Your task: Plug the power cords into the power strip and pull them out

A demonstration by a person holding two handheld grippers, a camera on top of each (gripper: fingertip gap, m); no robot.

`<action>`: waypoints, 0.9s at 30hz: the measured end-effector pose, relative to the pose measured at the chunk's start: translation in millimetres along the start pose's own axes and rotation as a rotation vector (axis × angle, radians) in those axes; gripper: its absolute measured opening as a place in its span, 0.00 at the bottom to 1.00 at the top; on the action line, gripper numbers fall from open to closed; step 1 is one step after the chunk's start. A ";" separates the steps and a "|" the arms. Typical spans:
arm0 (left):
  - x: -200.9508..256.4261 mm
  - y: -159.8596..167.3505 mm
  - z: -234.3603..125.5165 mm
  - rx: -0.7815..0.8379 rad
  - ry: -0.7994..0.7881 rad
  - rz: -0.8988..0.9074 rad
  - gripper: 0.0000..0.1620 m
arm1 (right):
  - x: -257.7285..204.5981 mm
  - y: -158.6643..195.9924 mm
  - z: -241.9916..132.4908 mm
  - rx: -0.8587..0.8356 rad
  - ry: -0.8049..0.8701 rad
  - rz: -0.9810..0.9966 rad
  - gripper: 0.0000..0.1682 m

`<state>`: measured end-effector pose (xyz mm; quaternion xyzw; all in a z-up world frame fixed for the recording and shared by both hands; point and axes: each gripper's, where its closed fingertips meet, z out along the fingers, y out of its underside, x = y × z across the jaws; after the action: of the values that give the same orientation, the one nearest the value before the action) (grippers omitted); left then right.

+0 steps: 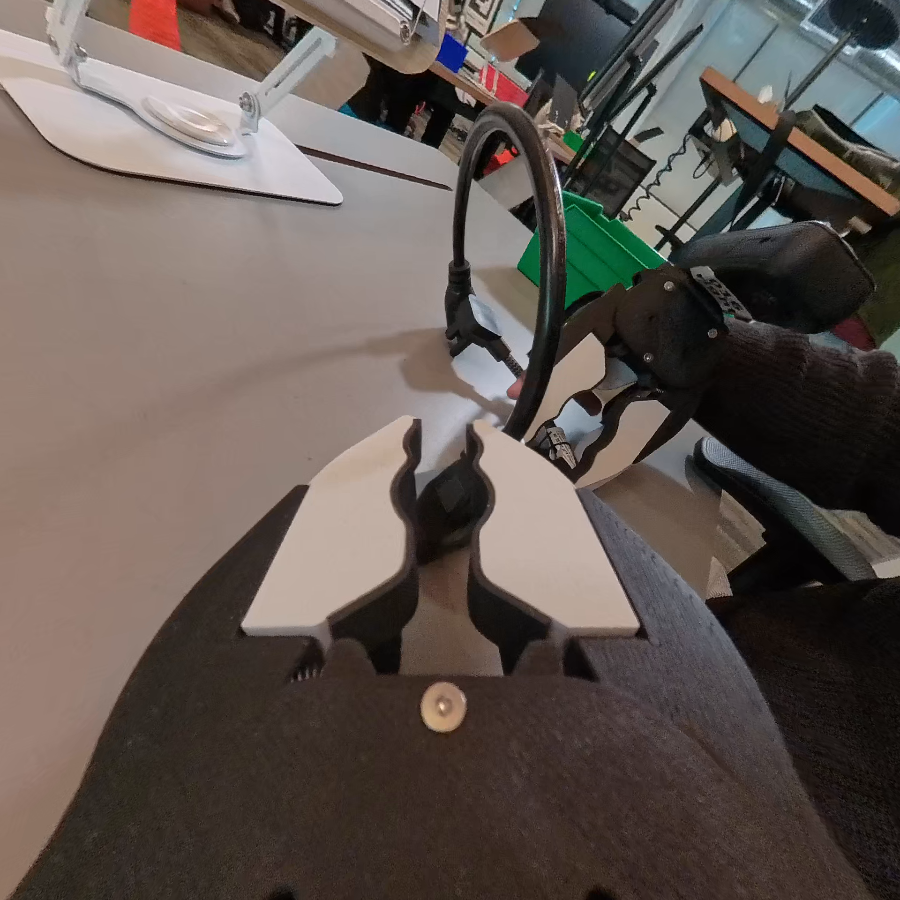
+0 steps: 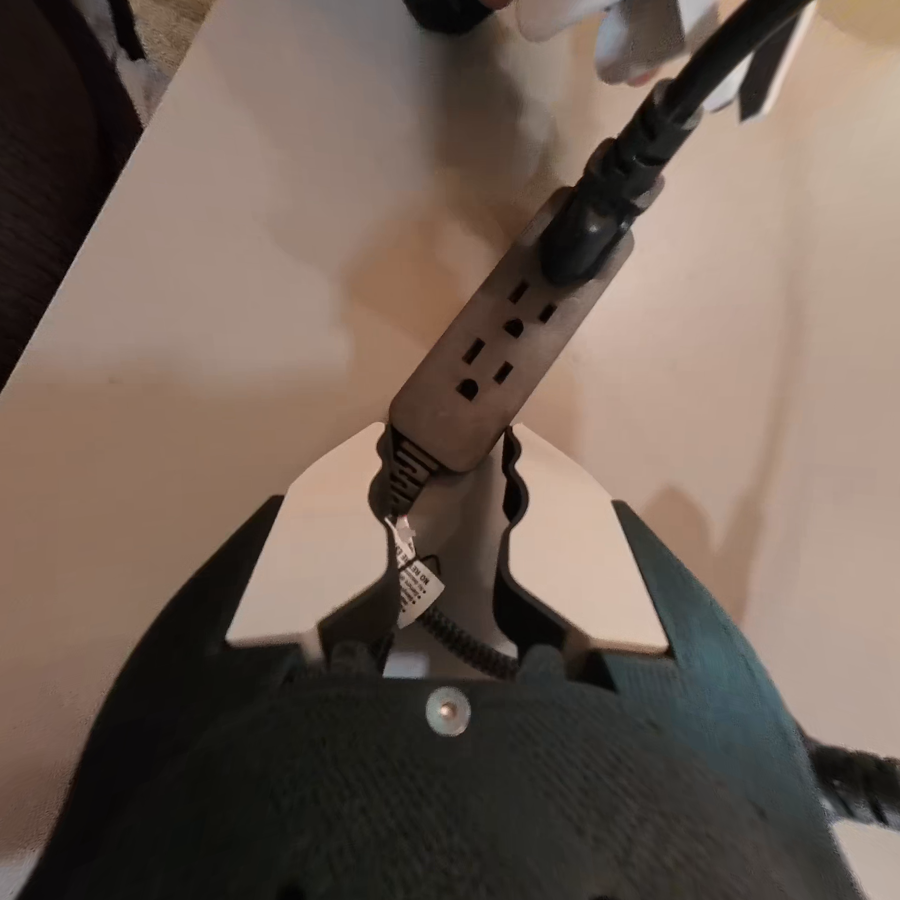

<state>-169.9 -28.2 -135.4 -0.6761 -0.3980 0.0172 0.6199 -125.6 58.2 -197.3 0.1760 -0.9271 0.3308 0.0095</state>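
Observation:
A grey-brown power strip [image 2: 492, 355] lies on the pale table [image 2: 292, 243]. A black plug [image 2: 579, 238] sits in its far outlet, and the two nearer outlets are bare. My right gripper [image 2: 445, 431] is shut on the strip's near end, beside its braided cord [image 2: 462, 633] and white tag. My left gripper [image 1: 443, 428] is shut on the black plug [image 1: 450, 506]. Its blurred white fingers [image 2: 628, 48] show beside the cord in the right wrist view. The thick black cord [image 1: 550, 234] loops up from there. Its other end [image 1: 467, 311] rests on the table. The right gripper [image 1: 565, 453] shows just right of my left one.
A white monitor stand base [image 1: 195, 146] sits at the far left of the table [image 1: 195, 341]. A green bin [image 1: 599, 253] and a black office chair [image 1: 779, 272] stand past the table's right edge. A dark sleeve [image 1: 803, 414] holds the right gripper.

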 end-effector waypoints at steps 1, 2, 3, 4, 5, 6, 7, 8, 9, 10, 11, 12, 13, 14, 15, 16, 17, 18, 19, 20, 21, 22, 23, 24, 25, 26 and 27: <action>1.1 -0.6 -0.3 0.004 0.007 0.005 0.13 | -0.2 -0.4 0.3 -0.010 -0.013 -0.017 0.26; 2.8 -1.6 -0.9 0.010 0.019 0.005 0.15 | -0.8 -0.4 0.4 -0.020 -0.029 -0.035 0.26; 7.6 -3.7 -1.8 0.022 0.051 0.007 0.16 | -1.6 -0.4 0.4 -0.028 -0.045 -0.058 0.26; 15.1 -5.9 -4.7 0.031 0.104 0.021 0.14 | -3.0 -1.5 0.5 -0.027 -0.061 -0.087 0.26; 25.9 -12.0 -9.5 0.063 0.181 0.049 0.13 | -5.2 -4.2 0.8 -0.010 -0.079 -0.116 0.26; 31.8 -17.3 -15.2 0.083 0.228 0.062 0.17 | -7.8 -6.6 1.2 0.008 -0.097 -0.142 0.26; 33.0 -19.5 -20.5 0.087 0.251 0.068 0.22 | -9.5 -6.9 2.3 0.008 -0.113 -0.160 0.25; 36.5 -21.1 -25.9 0.100 0.297 0.078 0.40 | -9.9 -6.5 3.6 -0.002 -0.124 -0.162 0.26; 38.6 -23.6 -28.7 0.118 0.333 0.051 0.54 | -8.5 -7.2 4.4 -0.006 -0.131 -0.155 0.26; 38.9 -19.2 -30.0 0.086 0.357 0.027 0.60 | -6.3 -7.6 5.5 -0.011 -0.130 -0.158 0.26; 39.9 -10.4 -30.0 0.030 0.376 0.038 0.61 | -4.1 -8.4 6.5 -0.012 -0.126 -0.164 0.26; 37.6 1.7 -26.8 -0.039 0.359 0.077 0.62 | -3.6 -9.1 7.3 -0.010 -0.131 -0.168 0.26; 33.8 17.3 -21.6 -0.124 0.323 0.141 0.63 | -3.9 -9.7 7.8 -0.006 -0.138 -0.172 0.26; 34.1 30.7 -17.2 -0.211 0.304 0.182 0.62 | -4.7 -10.1 8.1 -0.004 -0.147 -0.176 0.26; 39.5 40.0 -14.2 -0.275 0.323 0.222 0.62 | -5.4 -10.3 8.1 -0.003 -0.156 -0.181 0.26; 41.5 47.7 -11.0 -0.324 0.314 0.261 0.60 | -6.2 -10.2 7.9 -0.002 -0.165 -0.186 0.26; 41.7 54.3 -8.3 -0.369 0.303 0.284 0.59 | -6.8 -9.9 7.7 -0.003 -0.174 -0.193 0.26; 40.9 59.9 -6.2 -0.409 0.291 0.302 0.56 | -7.3 -9.7 7.4 -0.005 -0.181 -0.200 0.26; 37.6 66.2 -5.2 -0.456 0.270 0.329 0.51 | -7.7 -9.6 7.3 -0.008 -0.188 -0.205 0.26; 29.9 73.5 -5.3 -0.514 0.228 0.369 0.41 | -7.7 -9.5 7.2 -0.011 -0.194 -0.208 0.26; 21.5 80.0 -5.9 -0.566 0.182 0.416 0.36 | -7.7 -9.6 7.2 -0.012 -0.200 -0.209 0.26; 18.2 81.3 -6.1 -0.576 0.161 0.454 0.33 | -7.7 -9.7 7.5 -0.011 -0.205 -0.208 0.26; 16.0 80.9 -6.5 -0.575 0.147 0.478 0.30 | -7.7 -9.9 7.9 -0.008 -0.208 -0.207 0.25; 15.0 80.9 -7.1 -0.577 0.144 0.486 0.29 | -7.5 -10.1 8.3 -0.007 -0.209 -0.203 0.26; 14.3 80.8 -7.4 -0.577 0.143 0.482 0.29 | -7.2 -10.0 8.8 -0.008 -0.208 -0.193 0.26; 13.9 80.5 -7.6 -0.577 0.144 0.477 0.29 | -6.6 -9.7 8.8 -0.012 -0.207 -0.177 0.25; 13.9 80.5 -7.6 -0.578 0.145 0.474 0.29 | -5.7 -9.0 8.0 -0.019 -0.202 -0.157 0.26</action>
<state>-114.9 -19.8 -195.7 -0.8958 -0.1740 -0.0006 0.4090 -116.5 48.6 -198.8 0.2802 -0.9098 0.3008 -0.0565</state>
